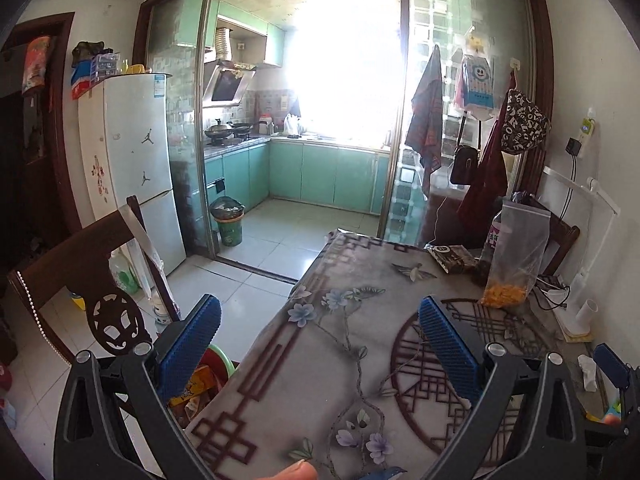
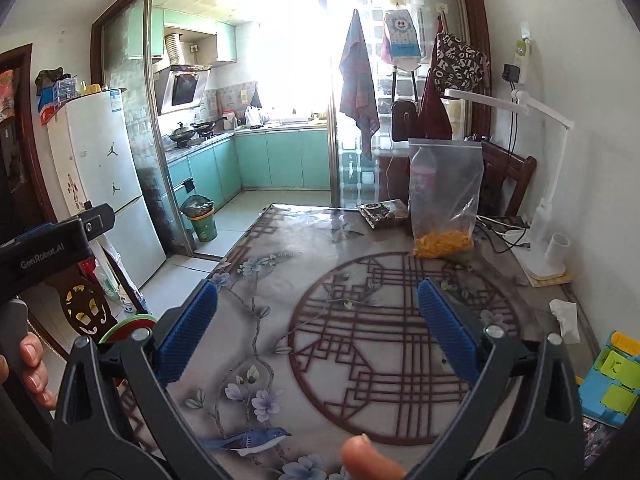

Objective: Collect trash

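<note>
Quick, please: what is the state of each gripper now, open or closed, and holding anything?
Left gripper: open, blue-padded jaws wide apart, holding nothing.
Right gripper: open, blue-padded jaws wide apart, holding nothing.

The middle of the table [image 2: 352, 320], across the round lattice print, lies bare in the right wrist view, and both the right tool [image 2: 316, 328] and the left tool [image 1: 320, 344], each with its jaws spread wide and empty, have clear room ahead there. Obstacles crowd the far right of the frame: a clear zip bag [image 2: 444, 200] standing upright, a dark snack packet [image 2: 384, 212] just left of it, tangled cables [image 2: 500, 232], and a white lamp base [image 2: 544, 248] with a white cup [image 2: 558, 246]. A crumpled tissue [image 2: 566, 318] and a blue-green box [image 2: 612, 380] take the right edge. At lower left, a chair back [image 1: 80, 280] hems in the table's side.
</note>
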### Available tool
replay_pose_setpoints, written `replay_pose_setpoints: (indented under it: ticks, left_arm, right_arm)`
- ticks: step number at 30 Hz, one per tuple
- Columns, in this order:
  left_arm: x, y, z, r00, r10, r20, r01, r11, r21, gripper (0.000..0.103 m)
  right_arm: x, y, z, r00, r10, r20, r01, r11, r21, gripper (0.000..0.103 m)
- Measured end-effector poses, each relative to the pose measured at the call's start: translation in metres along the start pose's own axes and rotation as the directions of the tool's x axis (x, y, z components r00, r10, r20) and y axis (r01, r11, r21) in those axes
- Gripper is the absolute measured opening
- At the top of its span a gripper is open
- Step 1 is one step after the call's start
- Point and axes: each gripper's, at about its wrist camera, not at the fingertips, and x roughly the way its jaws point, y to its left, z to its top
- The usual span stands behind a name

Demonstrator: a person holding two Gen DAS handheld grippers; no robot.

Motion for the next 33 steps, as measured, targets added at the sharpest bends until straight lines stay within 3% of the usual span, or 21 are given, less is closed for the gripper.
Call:
replay_pose_setpoints:
  ticks: [7, 33]
  left_arm:
    - [-0.0016, -0.0005, 0.0021, 1.0, 0.003, -0.003, -0.003, 1.0, -0.029, 0.095]
    - [-0.004, -0.0033, -0.002, 0.999, 0.033, -0.005, -0.033, 0.999, 0.01, 0.095]
  right_arm:
    - [0.0024, -0.0011, -0.0033, 1.0, -0.007, 0.007, 0.007, 1.0, -0.015, 0.099]
    - [0.0021, -0.0038, -0.0004, 1.0, -0.003, 0.009, 0.002, 1.0, 0.013, 0.099]
